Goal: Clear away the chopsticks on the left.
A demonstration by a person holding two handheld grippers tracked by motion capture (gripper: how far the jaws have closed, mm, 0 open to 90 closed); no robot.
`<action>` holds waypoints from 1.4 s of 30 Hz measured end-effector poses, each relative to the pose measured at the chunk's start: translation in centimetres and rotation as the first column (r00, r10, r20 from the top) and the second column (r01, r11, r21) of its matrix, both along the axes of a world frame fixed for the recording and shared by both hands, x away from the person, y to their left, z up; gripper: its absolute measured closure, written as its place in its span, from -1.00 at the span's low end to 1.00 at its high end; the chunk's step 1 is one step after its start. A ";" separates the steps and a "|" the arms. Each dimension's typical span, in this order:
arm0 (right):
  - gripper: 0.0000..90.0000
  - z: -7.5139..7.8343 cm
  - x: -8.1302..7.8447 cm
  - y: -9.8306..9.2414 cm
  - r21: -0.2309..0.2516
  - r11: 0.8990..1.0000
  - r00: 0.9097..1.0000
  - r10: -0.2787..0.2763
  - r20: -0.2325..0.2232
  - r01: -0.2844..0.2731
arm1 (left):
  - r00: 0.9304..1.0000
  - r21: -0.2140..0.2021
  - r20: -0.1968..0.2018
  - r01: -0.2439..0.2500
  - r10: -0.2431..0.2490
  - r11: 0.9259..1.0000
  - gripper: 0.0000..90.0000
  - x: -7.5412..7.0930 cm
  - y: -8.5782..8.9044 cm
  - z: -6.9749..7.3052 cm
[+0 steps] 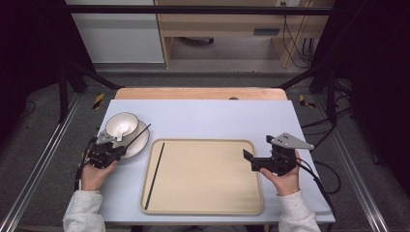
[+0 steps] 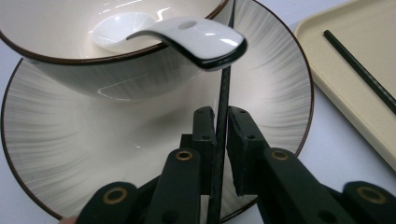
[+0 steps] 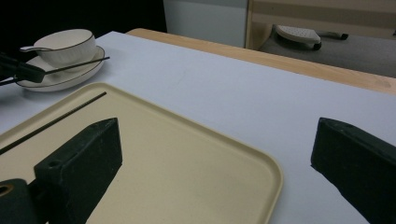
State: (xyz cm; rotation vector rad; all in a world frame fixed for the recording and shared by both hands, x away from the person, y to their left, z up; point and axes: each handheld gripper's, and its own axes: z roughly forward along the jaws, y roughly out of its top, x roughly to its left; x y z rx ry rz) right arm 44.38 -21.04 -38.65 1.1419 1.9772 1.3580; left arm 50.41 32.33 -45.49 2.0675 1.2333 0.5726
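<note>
A white bowl (image 1: pixel 121 124) with a white ceramic spoon (image 2: pixel 196 39) resting in it stands on a striped plate (image 1: pixel 138 145) at the left of the table. A black chopstick (image 2: pixel 224 93) lies across the plate, passing under the spoon's handle. My left gripper (image 2: pixel 221 126) is shut on this chopstick near its lower end, low over the plate's near rim. A second black chopstick (image 1: pixel 155 174) lies along the left side of the beige tray (image 1: pixel 203 208). My right gripper (image 1: pixel 258 147) is open and holds nothing, hovering over the tray's right edge.
A pale blue mat covers the table, with a wooden strip (image 1: pixel 198 93) along the far edge. The tray's middle (image 3: pixel 187 154) is bare. Black frame posts stand at both far sides of the table.
</note>
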 end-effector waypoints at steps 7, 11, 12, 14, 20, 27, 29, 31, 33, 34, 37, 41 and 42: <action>-0.95 0.0 0.0 0.0 0.002 1.000 1.000 -0.002 -0.002 0.002 | 1.000 0.006 -0.003 0.008 -0.008 1.000 0.90 -0.1 -0.3 0.1; -0.95 0.1 -0.1 0.0 0.006 1.000 1.000 -0.003 0.000 0.003 | 1.000 -0.006 0.002 0.003 -0.003 1.000 0.91 -0.3 -0.5 0.2; -0.95 0.1 -0.1 0.0 0.005 1.000 1.000 -0.003 0.000 0.003 | 1.000 0.004 0.002 0.010 -0.010 1.000 0.91 -0.4 -0.5 0.4; -0.95 0.1 -0.1 0.0 0.004 1.000 1.000 -0.003 0.000 0.003 | 1.000 -0.007 0.009 0.007 -0.007 1.000 0.91 -0.5 -0.7 0.5; -0.95 0.3 -0.2 -0.3 0.007 1.000 1.000 -0.003 0.006 0.002 | 1.000 -0.007 0.026 0.019 -0.019 1.000 0.91 -1.2 -1.3 1.4; -0.95 0.3 -0.2 -0.3 0.006 1.000 1.000 -0.006 0.010 0.006 | 0.999 -0.007 0.042 0.030 -0.030 1.000 0.91 -1.8 -2.6 2.0; -0.95 0.3 -0.2 -0.3 0.007 1.000 1.000 -0.008 0.008 0.008 | 0.998 -0.015 0.050 0.029 -0.028 0.999 0.91 -2.0 -3.0 2.1; -0.95 0.3 -0.2 -0.3 0.007 1.000 1.000 -0.007 0.009 0.007 | 0.998 -0.011 0.055 0.035 -0.034 0.999 0.91 -2.2 -3.4 2.3; -0.95 0.3 -0.2 -0.4 0.005 1.000 1.000 -0.007 0.011 0.007 | 0.998 -0.019 0.057 0.038 -0.037 0.999 0.91 -2.5 -3.7 2.5; -0.95 0.3 -0.2 -0.4 0.007 1.000 1.000 -0.007 0.011 0.007 | 0.997 -0.022 0.059 0.043 -0.042 0.999 0.91 -2.6 -3.8 2.6; -0.95 0.4 -0.3 -0.4 0.006 1.000 1.000 -0.006 0.011 0.006 | 0.997 -0.028 0.066 0.043 -0.041 0.999 0.91 -3.1 -4.2 3.0; -0.95 0.4 -0.3 -0.4 0.009 1.000 1.000 -0.007 0.011 0.007 | 0.996 -0.048 0.086 0.033 -0.028 0.998 0.91 -3.8 -4.9 3.5; -0.95 0.4 -0.3 -0.4 0.008 1.000 1.000 -0.006 0.013 0.006 | 0.996 -0.053 0.088 0.029 -0.024 0.998 0.91 -4.0 -5.0 3.6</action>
